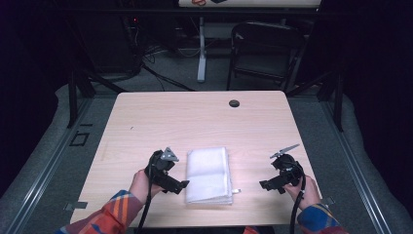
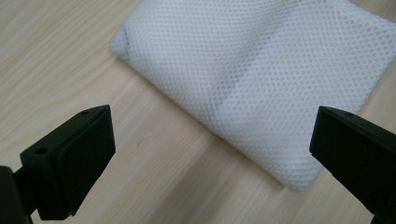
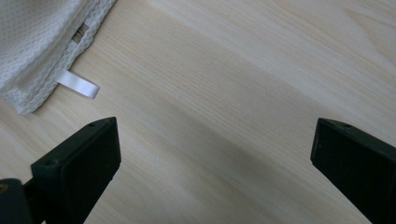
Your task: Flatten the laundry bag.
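A folded white mesh cloth (image 1: 208, 174) lies flat on the light wooden table (image 1: 199, 117), near its front edge. My left gripper (image 1: 184, 185) sits just left of the cloth, open, its jaws pointing at the cloth's left edge. In the left gripper view the mesh cloth (image 2: 261, 70) lies ahead, with nothing between the wide-apart jaws. My right gripper (image 1: 263, 185) rests to the right of the cloth, open, a short gap away. The right gripper view shows the cloth's corner (image 3: 37, 42) with a small white tag (image 3: 78, 85).
A small dark round cap (image 1: 234, 103) is set in the table near its far edge. Beyond the table stand a dark folding chair (image 1: 263, 48) and a white desk leg (image 1: 201, 48). Cables trail from both grippers toward the person's plaid sleeves.
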